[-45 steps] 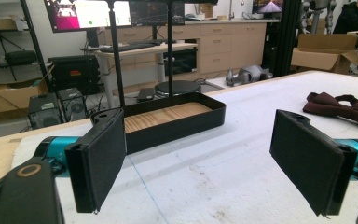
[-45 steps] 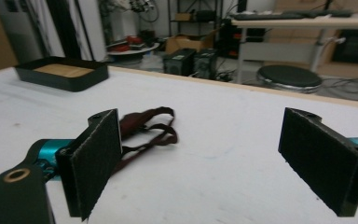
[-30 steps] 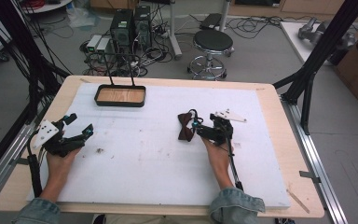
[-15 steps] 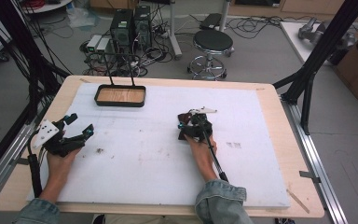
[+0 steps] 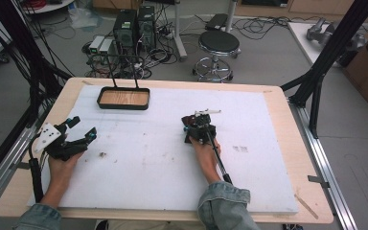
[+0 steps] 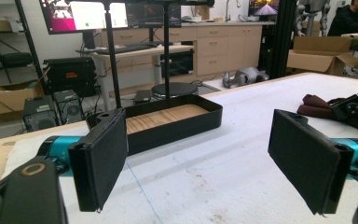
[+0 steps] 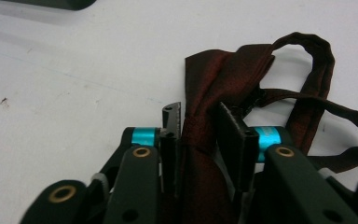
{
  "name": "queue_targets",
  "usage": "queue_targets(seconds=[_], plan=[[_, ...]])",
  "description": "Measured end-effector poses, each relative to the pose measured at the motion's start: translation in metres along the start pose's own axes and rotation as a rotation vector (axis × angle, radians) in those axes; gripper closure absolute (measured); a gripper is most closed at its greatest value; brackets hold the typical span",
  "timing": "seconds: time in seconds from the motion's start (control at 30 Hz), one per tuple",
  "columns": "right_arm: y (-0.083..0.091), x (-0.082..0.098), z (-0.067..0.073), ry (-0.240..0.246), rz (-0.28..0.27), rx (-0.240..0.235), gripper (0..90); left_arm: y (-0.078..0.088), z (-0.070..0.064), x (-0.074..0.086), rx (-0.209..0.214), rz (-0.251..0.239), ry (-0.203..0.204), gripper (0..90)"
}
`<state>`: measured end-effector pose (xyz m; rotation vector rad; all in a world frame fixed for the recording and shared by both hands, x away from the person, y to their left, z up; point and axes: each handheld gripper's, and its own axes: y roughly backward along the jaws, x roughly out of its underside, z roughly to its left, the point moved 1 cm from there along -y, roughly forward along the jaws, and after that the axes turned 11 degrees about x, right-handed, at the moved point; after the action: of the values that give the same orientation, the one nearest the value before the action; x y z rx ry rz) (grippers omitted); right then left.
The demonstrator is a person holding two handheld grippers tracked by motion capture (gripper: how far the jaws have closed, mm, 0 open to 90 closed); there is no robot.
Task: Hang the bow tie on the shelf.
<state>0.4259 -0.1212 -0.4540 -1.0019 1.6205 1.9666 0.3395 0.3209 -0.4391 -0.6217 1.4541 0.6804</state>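
Bow tie (image 7: 223,74) pinched on the bench (image 5: 148,191).
Right gripper (image 7: 200,126) fingers, just closing, clamp its knot; left gripper (image 6: 205,158) fingers stand wide, holding nothing.

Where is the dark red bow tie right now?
In the right gripper view, the dark red bow tie is pinched between the right gripper jaws, on the white mat right of centre, well away from the tray.

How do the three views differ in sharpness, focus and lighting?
High view: evenly lit and soft, with faint shadows on the white mat. Left gripper view: the tray is fairly sharp and the monitors glare brightly. Right gripper view: the right tongs, shut on the dark red bow tie, look dim, and the near parts are blurred.
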Motion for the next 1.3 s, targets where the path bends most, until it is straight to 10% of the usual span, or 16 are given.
queue_targets(seconds=[0.43, 1.3], plan=[[0.016, -0.029, 0.01, -0.001, -0.123, -0.057, 76.5, 0.0, 0.0, 0.0, 0.002, 0.001, -0.003, 20.3], [0.011, -0.13, 0.093, 0.168, -0.305, -0.276, 76.6, -0.001, -0.001, 0.0, 0.008, -0.002, -0.009, 20.9]])
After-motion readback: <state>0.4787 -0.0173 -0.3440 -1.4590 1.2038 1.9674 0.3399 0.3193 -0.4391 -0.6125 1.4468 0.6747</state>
